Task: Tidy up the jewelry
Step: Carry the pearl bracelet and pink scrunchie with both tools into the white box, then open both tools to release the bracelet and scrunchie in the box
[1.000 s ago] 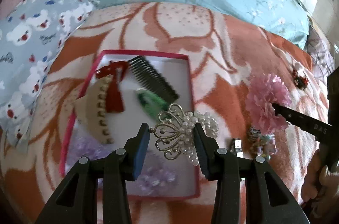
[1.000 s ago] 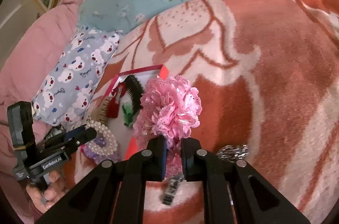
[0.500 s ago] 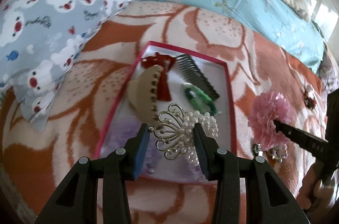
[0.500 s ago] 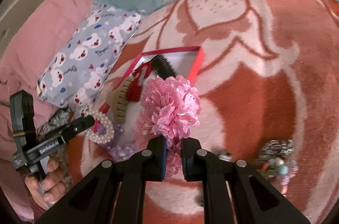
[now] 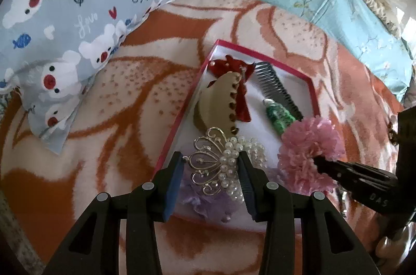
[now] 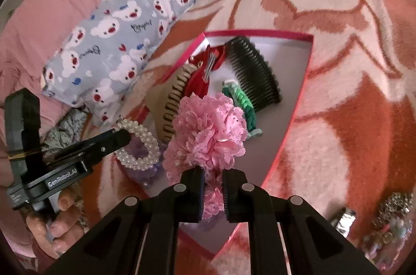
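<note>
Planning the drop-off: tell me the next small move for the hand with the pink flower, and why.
Probably lower the right tongs a little toward the bare white floor of the red-rimmed box, then let go. The pink flower is clamped and already hangs over the box, near the green braided band; the left tongs hold the pearl clip beside it.

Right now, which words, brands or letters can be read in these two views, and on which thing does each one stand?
"GenRobot.AI": on the body of the left gripper, seen from the right wrist view.
"DAS": on the finger of the right gripper, seen from the left wrist view; any further letters run out of frame.
"love": on the bear-print pillow, in white script.
Dark cursive words on the same pillow: too distorted to read surely.
</note>
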Tool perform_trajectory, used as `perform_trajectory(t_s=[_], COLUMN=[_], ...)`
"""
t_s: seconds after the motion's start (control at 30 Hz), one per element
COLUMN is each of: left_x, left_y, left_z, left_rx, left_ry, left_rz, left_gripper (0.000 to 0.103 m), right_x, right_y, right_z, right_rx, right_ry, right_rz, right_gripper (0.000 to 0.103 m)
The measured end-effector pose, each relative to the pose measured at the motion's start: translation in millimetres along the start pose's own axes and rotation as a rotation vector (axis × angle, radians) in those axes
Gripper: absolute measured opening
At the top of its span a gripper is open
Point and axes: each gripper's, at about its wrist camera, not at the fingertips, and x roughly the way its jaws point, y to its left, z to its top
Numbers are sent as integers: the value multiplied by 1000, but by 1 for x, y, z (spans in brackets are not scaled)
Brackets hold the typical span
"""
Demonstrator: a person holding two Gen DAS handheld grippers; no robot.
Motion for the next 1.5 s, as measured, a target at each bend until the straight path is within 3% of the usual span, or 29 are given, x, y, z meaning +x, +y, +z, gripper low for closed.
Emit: perform_trajectory(t_s=[0.23, 0.43, 0.53, 0.6, 0.8, 1.1, 1.5], left_x=[30, 37, 37, 36, 32, 23, -25], left_y=[4, 7, 9, 9, 7, -1, -21], left_z=[0, -1, -1, -1, -2, -6, -11], left_rx=[6, -10, -13, -13, -13, 23, 50], left_ry=[39, 46, 47, 49, 50, 52, -20], left_rz=[30, 26, 22, 22, 34, 62, 33], left_gripper=[41, 42, 43, 43, 47, 62, 64], right_x=[27, 27, 27, 24, 13, -25, -101], right_y=[-5, -7, -5, -4, -3, -10, -70], right_z=[3, 3, 4, 5, 4, 2, -29], right_rx=[-9, -19, -17, -12, -5, 22, 122], right_ry=[75, 84, 82, 73, 47, -30, -128], right_rz=[-41, -44, -39, -30, -24, -9, -91], right_gripper=[14, 16, 26, 42, 45, 47, 50])
